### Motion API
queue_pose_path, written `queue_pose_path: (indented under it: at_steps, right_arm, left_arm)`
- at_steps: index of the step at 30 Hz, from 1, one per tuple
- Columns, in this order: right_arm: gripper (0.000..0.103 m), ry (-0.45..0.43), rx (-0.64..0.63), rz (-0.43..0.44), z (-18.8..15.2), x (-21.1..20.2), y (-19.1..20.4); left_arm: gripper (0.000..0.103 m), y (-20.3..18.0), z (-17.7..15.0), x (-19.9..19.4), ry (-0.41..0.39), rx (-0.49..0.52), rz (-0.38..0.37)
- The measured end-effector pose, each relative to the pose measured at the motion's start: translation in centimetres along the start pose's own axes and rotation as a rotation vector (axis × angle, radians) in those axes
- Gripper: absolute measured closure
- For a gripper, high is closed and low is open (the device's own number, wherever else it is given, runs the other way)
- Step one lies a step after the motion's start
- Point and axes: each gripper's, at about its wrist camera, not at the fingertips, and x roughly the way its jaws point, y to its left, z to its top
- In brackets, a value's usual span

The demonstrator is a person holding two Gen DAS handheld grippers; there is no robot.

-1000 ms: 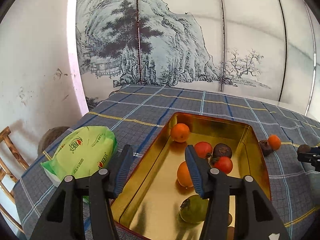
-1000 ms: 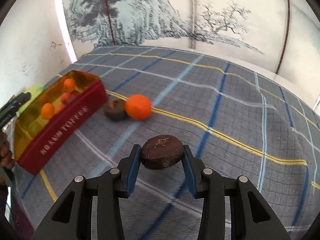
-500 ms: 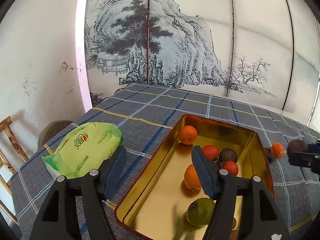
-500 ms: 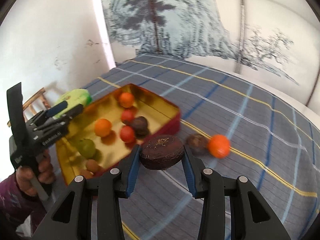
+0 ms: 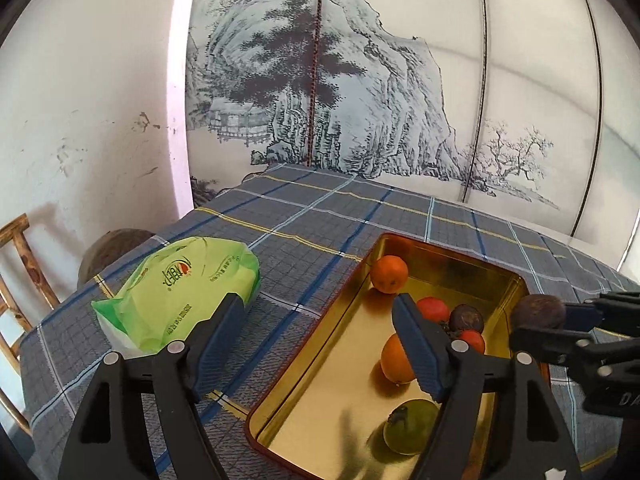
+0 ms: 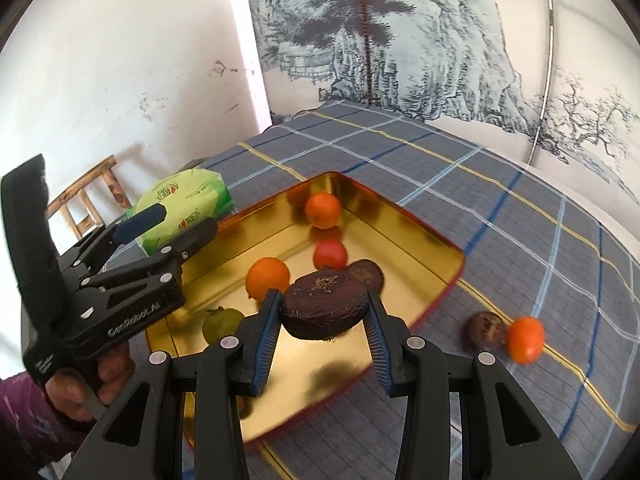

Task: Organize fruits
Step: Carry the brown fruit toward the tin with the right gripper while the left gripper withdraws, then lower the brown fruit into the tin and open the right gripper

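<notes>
My right gripper (image 6: 322, 314) is shut on a dark brown round fruit (image 6: 324, 298) and holds it over the near side of the gold tin (image 6: 400, 236). In the tin lie two oranges (image 6: 322, 210), a red fruit (image 6: 330, 254), a dark fruit (image 6: 366, 274) and a green one (image 6: 222, 324). On the cloth to the right, a dark fruit (image 6: 484, 328) touches an orange (image 6: 526, 339). My left gripper (image 5: 316, 320) hovers over the tin's left rim (image 5: 308, 344); its jaws are opening and nothing is between them.
A green plastic packet (image 5: 180, 284) lies on the checked cloth left of the tin. Off the table's left edge stands a wooden chair (image 6: 86, 196). A painted screen (image 5: 360, 100) closes the far side. A hand (image 6: 80, 392) grips the left tool.
My right gripper has carried the dark fruit leftward from the bare cloth to above the tin. The left jaws have spread wider while that hand stayed in place.
</notes>
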Motion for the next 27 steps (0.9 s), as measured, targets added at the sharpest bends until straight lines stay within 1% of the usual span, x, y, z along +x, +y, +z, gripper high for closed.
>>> queue_pose_path:
  at_steps: [6, 10, 14, 17, 20, 27]
  right_arm:
    - [0.061, 0.015, -0.039, -0.022, 0.4, 1.3, 1.4]
    - [0.061, 0.028, -0.056, -0.030, 0.5, 1.9, 1.9]
    - [0.061, 0.040, -0.072, -0.043, 0.6, 2.5, 2.3]
    - [0.061, 0.048, -0.082, -0.051, 0.6, 2.9, 2.5]
    - [0.061, 0.051, -0.093, -0.057, 0.7, 3.1, 2.7]
    - [0.061, 0.054, -0.110, -0.076, 0.6, 3.5, 3.0]
  left_arm:
    - [0.029, 0.3, 0.0, 0.0, -0.001, -0.014, 0.009]
    - [0.025, 0.3, 0.0, -0.3, -0.015, -0.016, 0.018]
    - [0.024, 0.2, 0.1, -0.6, -0.028, -0.014, 0.025]
    - [0.017, 0.2, 0.1, -0.6, -0.029, -0.016, 0.031]
    - [0.015, 0.3, 0.1, -0.8, -0.035, -0.024, 0.036]
    - [0.013, 0.6, 0.2, -0.6, -0.029, -0.047, 0.052]
